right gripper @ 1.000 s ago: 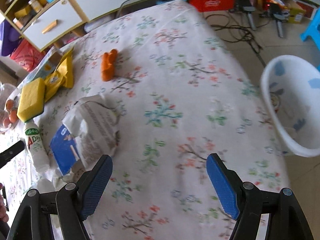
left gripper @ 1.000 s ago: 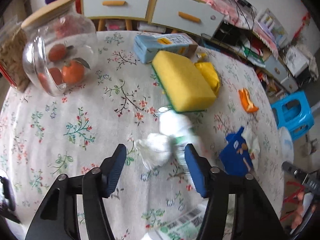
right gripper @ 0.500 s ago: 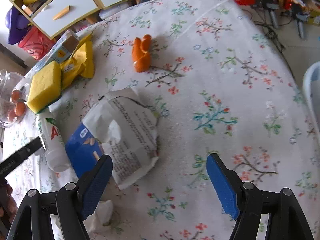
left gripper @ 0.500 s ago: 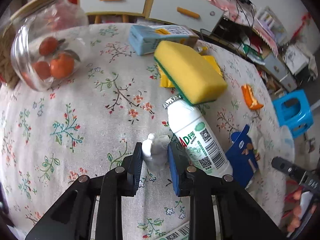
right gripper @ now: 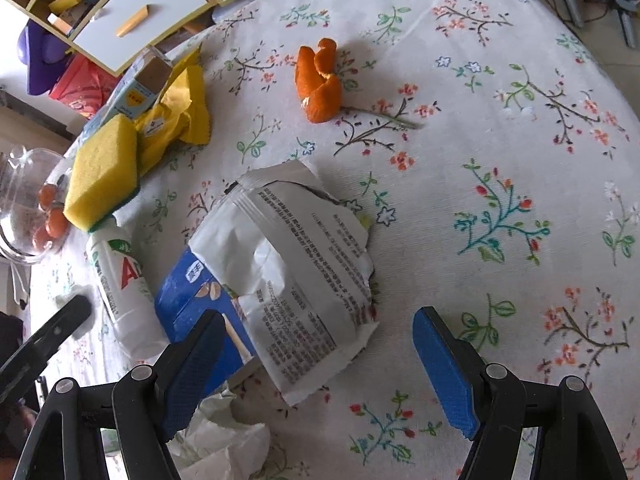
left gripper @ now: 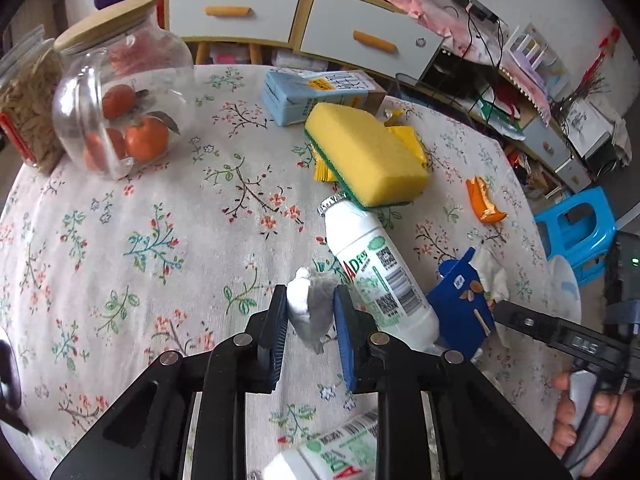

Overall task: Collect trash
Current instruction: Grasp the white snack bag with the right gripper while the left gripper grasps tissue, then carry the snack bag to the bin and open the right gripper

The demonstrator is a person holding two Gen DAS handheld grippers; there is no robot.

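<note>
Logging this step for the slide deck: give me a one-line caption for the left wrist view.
Left gripper shut on a crumpled white tissue wad, beside a lying white plastic drink bottle on the floral tablecloth.

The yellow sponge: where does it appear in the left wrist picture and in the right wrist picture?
Left wrist: the yellow sponge lies upper centre-right, above the white bottle.
Right wrist: the sponge lies at the left edge, middle height.
Shared landmark: the orange peel on the floral tablecloth.

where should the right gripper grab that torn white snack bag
Take the torn snack bag by its near lower edge, where the flap lifts off the tablecloth. Come from above with the open right gripper, one finger on each side; the bag's middle lies too flat and wide.
</note>
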